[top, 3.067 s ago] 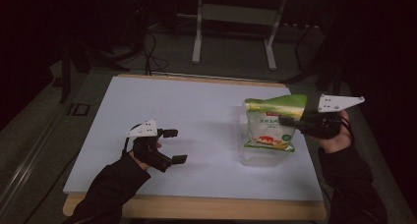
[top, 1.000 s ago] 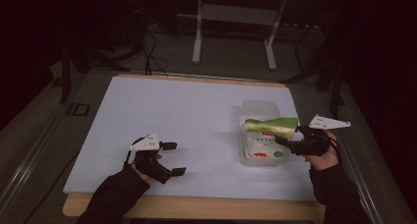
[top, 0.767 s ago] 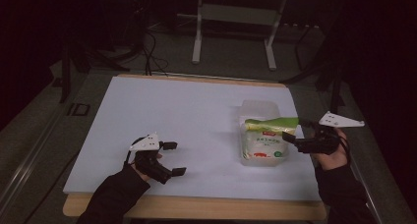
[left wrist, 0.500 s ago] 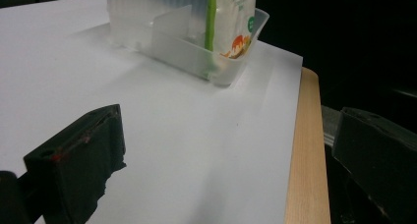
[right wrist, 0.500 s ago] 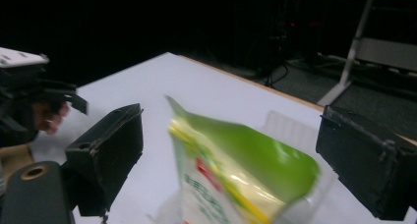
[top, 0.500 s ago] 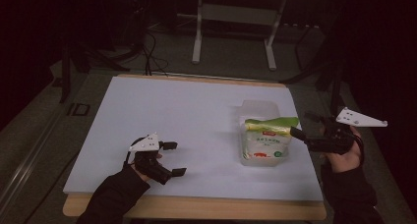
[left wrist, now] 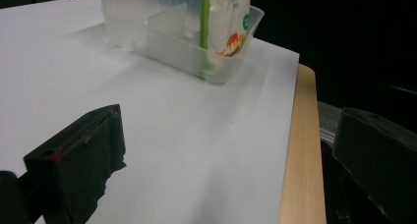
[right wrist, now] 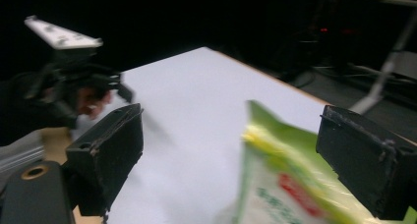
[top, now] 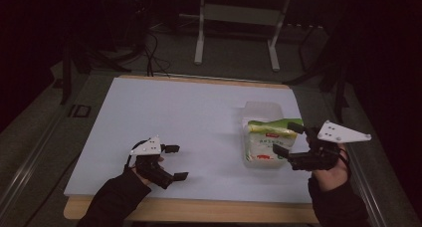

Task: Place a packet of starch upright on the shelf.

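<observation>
Just beside right hand-held gripper [top: 289,140]: pouch [top: 268,138]

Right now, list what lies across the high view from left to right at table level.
Left gripper → bare white table sheet → clear plastic container with the green-and-white bag in it → right gripper.

Open white bench [top: 189,117] left and centre; translucent plastic bin [top: 263,110] holding upright green-and-white pouch [top: 268,137] obstructs right side.
</observation>
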A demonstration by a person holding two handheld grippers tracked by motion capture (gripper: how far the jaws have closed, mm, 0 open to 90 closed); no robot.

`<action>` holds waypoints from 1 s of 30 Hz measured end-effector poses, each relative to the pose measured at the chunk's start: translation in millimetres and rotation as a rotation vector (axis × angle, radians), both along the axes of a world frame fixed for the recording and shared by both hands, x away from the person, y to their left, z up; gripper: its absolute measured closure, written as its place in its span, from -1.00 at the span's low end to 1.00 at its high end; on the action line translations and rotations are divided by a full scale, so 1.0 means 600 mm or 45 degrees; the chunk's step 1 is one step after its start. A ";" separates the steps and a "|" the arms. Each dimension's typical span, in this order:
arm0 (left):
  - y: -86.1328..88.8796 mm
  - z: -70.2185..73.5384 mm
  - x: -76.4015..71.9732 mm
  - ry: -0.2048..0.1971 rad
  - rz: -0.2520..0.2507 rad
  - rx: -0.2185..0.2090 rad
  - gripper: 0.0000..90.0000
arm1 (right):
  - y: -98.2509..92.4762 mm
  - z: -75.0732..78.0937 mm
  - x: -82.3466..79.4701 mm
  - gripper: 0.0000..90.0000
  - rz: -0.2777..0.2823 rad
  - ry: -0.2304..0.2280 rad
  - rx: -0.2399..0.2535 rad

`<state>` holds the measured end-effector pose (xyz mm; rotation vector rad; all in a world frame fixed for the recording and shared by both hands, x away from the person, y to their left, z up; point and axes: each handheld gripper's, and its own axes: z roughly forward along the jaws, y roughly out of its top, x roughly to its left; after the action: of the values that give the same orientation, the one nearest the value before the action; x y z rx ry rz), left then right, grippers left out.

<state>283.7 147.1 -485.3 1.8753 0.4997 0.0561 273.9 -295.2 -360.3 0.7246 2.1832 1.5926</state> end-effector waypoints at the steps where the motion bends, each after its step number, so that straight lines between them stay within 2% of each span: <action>1: 0.000 0.000 0.000 0.000 -0.001 0.003 -1.00 | 0.007 -0.005 -0.003 -0.77 0.008 -0.007 0.000; 4: -0.002 0.000 -0.002 0.001 -0.002 0.002 -1.00 | 0.025 -0.020 -0.010 -0.77 0.043 -0.011 -0.005; 8: -0.002 0.001 -0.005 -0.006 0.000 0.001 -1.00 | 0.044 -0.039 -0.016 -0.77 0.090 0.030 -0.002; 11: 0.000 0.002 -0.009 -0.044 0.023 0.005 -1.00 | 0.059 -0.056 -0.021 -0.77 0.107 0.049 0.000; 18: 0.001 0.003 -0.011 -0.050 0.020 -0.006 -1.00 | 0.085 -0.098 -0.029 -0.77 0.160 0.110 -0.011; 27: 0.002 -0.005 -0.011 -0.034 0.014 -0.001 -1.00 | 0.093 -0.136 -0.042 -0.76 0.162 0.113 -0.053; 30: 0.004 -0.006 -0.011 -0.036 0.016 0.000 -1.00 | 0.092 -0.146 -0.044 -0.76 0.145 0.089 -0.090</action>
<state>277.4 149.3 -489.2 1.8690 0.4926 0.0908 247.3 -240.2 -447.9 0.6546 2.3566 1.5564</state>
